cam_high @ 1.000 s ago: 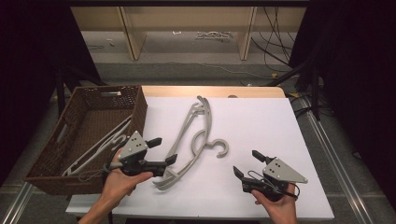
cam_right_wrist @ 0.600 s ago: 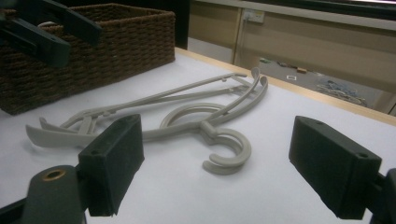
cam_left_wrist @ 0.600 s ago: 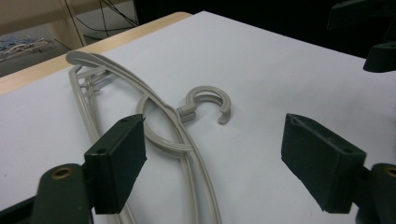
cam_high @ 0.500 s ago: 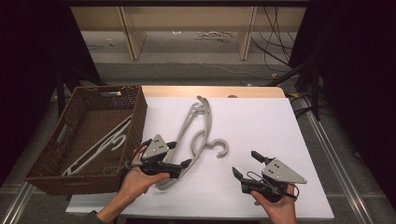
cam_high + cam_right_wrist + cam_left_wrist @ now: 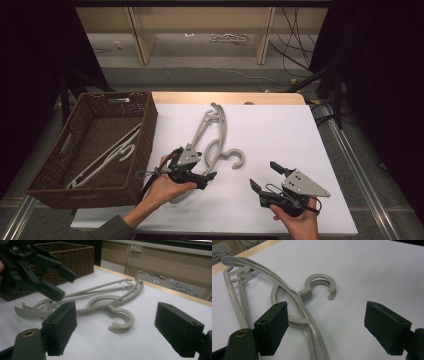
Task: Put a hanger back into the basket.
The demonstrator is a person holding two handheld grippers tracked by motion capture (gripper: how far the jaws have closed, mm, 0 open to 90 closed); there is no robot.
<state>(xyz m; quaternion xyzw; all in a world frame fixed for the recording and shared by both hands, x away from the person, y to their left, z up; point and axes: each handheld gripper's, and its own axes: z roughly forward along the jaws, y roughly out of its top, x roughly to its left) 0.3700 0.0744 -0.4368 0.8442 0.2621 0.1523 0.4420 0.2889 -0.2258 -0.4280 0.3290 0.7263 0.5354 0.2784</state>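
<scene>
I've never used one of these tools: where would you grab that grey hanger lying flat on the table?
Probably on the curved shoulder bar of the hanger, just below the hook. It lies flat on the white table, so come down from above with the open left gripper astride the thin bar. The bar is narrow enough to fit between the pads; the round hook might slip.

The place looked like a lab or test room: a white-topped table (image 5: 280,130) stood in a dark enclosure, loose cables (image 5: 292,35) trailed over the bare floor behind, and plain wooden shelving (image 5: 140,30) lined the back.
</scene>
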